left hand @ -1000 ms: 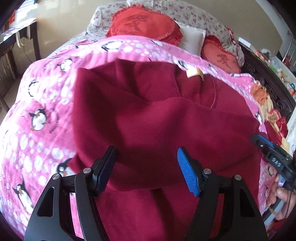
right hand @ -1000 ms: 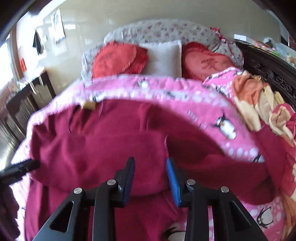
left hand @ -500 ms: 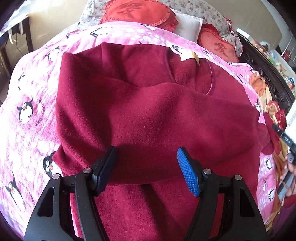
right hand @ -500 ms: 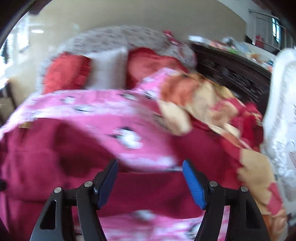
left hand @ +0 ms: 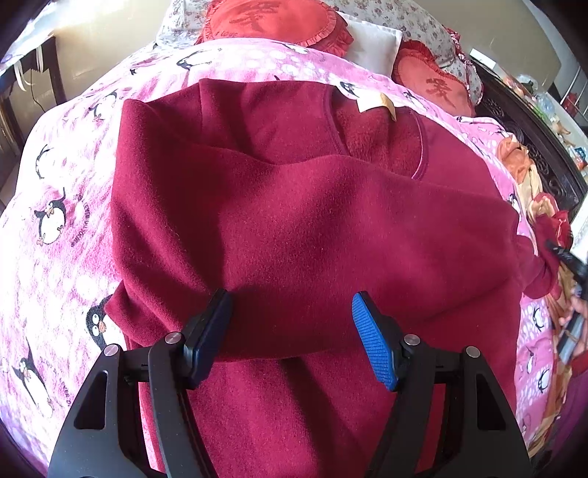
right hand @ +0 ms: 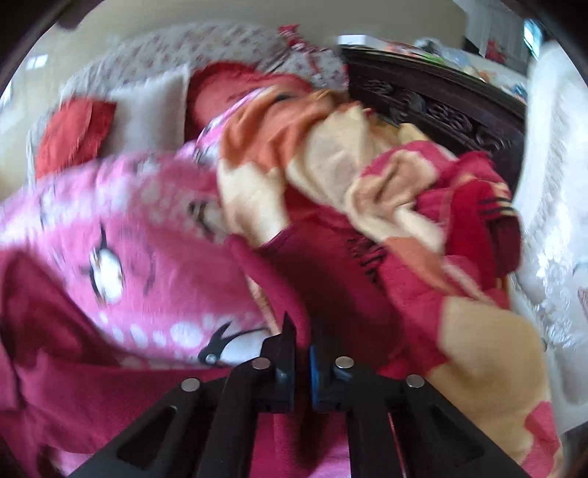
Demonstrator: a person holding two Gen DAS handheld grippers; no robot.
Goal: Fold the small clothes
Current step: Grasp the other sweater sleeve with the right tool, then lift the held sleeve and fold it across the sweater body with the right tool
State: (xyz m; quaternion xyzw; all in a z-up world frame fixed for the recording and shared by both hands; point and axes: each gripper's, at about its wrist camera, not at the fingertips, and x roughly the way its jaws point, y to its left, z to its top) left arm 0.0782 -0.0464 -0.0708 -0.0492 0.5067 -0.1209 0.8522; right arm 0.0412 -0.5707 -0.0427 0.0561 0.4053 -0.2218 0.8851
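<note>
A dark red fleece sweater (left hand: 301, 220) lies spread on the pink penguin blanket (left hand: 66, 191), with one sleeve folded across its chest and a tan label at the collar. My left gripper (left hand: 290, 331) is open and empty, hovering just above the folded sleeve's lower edge. In the blurred right wrist view my right gripper (right hand: 302, 349) is shut on the sweater's other sleeve (right hand: 279, 279) at the right side of the bed. The right gripper also shows at the right edge of the left wrist view (left hand: 567, 257).
Red heart cushions (left hand: 272, 18) and a white pillow (left hand: 371, 40) lie at the bed's head. A crumpled orange, cream and red blanket (right hand: 367, 176) is piled on the right, beside a dark carved wooden frame (right hand: 433, 106). A dark table (left hand: 22, 84) stands at left.
My right gripper swung right toward the bed's edge, opened, then closed on the sweater's right sleeve. My left gripper stayed open and moved slightly forward over the sweater.
</note>
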